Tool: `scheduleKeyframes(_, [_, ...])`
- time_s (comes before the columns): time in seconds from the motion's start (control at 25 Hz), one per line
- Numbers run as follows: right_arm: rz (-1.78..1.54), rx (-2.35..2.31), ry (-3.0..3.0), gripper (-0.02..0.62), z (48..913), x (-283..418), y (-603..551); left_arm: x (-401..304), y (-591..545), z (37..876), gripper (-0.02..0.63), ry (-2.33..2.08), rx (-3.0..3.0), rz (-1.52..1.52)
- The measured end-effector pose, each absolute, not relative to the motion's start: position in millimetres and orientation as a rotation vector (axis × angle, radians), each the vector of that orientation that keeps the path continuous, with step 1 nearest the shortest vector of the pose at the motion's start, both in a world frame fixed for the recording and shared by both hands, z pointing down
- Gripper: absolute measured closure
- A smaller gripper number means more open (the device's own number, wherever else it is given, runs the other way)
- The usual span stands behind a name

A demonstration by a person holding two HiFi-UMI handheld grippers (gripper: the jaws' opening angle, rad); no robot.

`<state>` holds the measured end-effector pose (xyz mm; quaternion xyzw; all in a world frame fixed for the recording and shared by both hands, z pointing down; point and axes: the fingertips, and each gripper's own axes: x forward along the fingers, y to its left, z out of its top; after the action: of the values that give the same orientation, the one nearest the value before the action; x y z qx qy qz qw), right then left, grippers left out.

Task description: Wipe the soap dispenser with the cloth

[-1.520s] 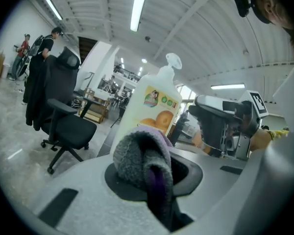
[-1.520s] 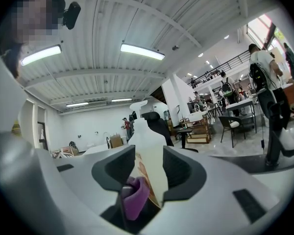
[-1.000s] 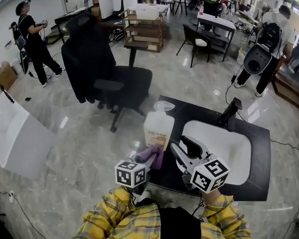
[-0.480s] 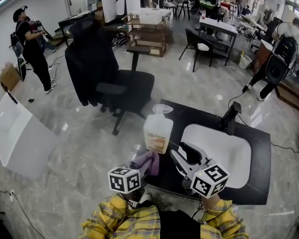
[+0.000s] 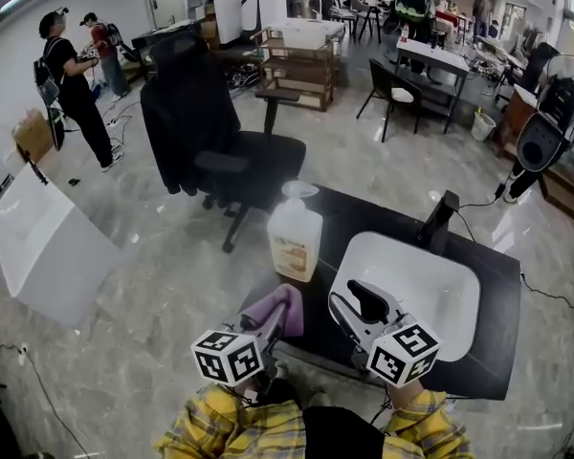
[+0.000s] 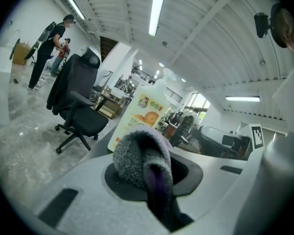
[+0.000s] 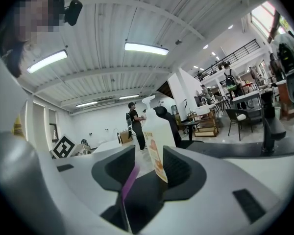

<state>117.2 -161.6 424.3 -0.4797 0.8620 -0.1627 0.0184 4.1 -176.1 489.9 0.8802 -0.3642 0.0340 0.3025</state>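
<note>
The soap dispenser (image 5: 295, 232), a pale pump bottle with an orange label, stands on the black counter (image 5: 497, 352) left of the white sink (image 5: 411, 290). My left gripper (image 5: 271, 325) is shut on a purple cloth (image 5: 275, 309) and holds it near the counter's front edge, a short way from the bottle. In the left gripper view the cloth (image 6: 139, 155) bulges between the jaws, with the dispenser (image 6: 137, 116) behind it. My right gripper (image 5: 352, 299) hovers over the sink's near left edge, open and empty. The right gripper view shows the dispenser (image 7: 157, 131) through the gap.
A black faucet (image 5: 438, 220) rises at the sink's far side. A black office chair (image 5: 220, 146) stands on the marble floor beyond the counter, and a white basin (image 5: 48, 242) lies at the left. People (image 5: 72, 84), tables and shelves (image 5: 292, 65) fill the background.
My left gripper has drawn the cloth back from the dispenser's base toward me and lifted it a little. The right gripper has shifted slightly, jaws unchanged.
</note>
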Motion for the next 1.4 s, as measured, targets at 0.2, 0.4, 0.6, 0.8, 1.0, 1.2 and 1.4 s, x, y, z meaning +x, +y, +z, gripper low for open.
scheduleKeyframes(0.2, [-0.523, -1.497, 2.695, 0.426, 431, 132, -137, 9, -150, 476, 0.557, -1.013, 2.333, 0.032])
scheduleKeyframes(0.4, [-0.505, -1.552, 2.69, 0.428, 430, 136, -117, 6, -133, 464, 0.557, -1.003, 2.358, 0.007])
scheduleKeyframes(0.6, [-0.552, -1.648, 2.642, 0.44, 436, 126, -100, -11, -110, 456, 0.557, -0.961, 2.378, 0.001])
scheduleKeyframes(0.8, [-0.58, -1.683, 2.584, 0.445, 438, 93, -80, -55, -87, 452, 0.557, -0.964, 2.385, 0.003])
scheduleKeyframes(1.0, [-0.589, -1.719, 2.556, 0.463, 443, 66, -48, -94, -65, 456, 0.557, -0.978, 2.367, 0.001])
scheduleKeyframes(1.2, [-0.587, -1.779, 2.506, 0.484, 439, 55, -14, -110, -46, 448, 0.557, -0.952, 2.394, 0.001])
scheduleKeyframes(1.4, [-0.597, -1.84, 2.452, 0.512, 442, 50, 17, -114, -29, 444, 0.557, -0.927, 2.446, 0.019])
